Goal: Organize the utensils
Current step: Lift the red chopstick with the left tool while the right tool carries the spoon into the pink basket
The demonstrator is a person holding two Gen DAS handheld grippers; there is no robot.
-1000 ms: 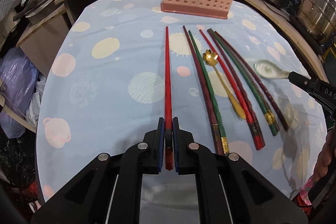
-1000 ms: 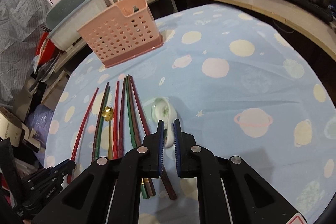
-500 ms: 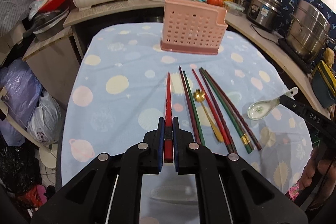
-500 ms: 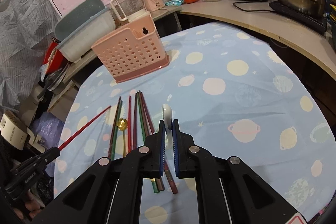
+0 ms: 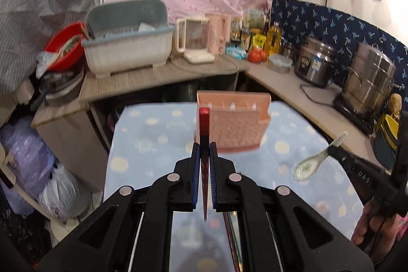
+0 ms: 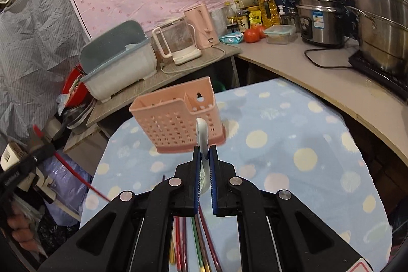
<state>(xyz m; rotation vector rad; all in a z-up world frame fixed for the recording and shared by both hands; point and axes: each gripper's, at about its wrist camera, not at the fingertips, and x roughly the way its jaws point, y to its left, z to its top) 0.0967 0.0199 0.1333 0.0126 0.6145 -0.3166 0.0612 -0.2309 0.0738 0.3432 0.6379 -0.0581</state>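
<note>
Chopstick (image 5: 204,129) first: in the left wrist view we are holding a red one pinched between the pads of the left gripper (image 5: 204,159). A second ago it was lying flat on the blue tablecloth (image 5: 153,139); now it is riding in the air, its square end pointing toward 12 o'clock at the pink utensil basket (image 5: 237,126). At 3 o'clock the white spoon (image 5: 309,163) is hanging from the other claw.

In the right wrist view we are carrying that spoon (image 6: 202,137) clamped on edge in the right gripper (image 6: 204,157), lifted off the cloth where it lay before. The basket (image 6: 176,116) is sitting at 12 o'clock. The remaining chopsticks (image 6: 196,241) are lying at 6 o'clock. We judge both pickups done and the drop into the basket next.
</note>
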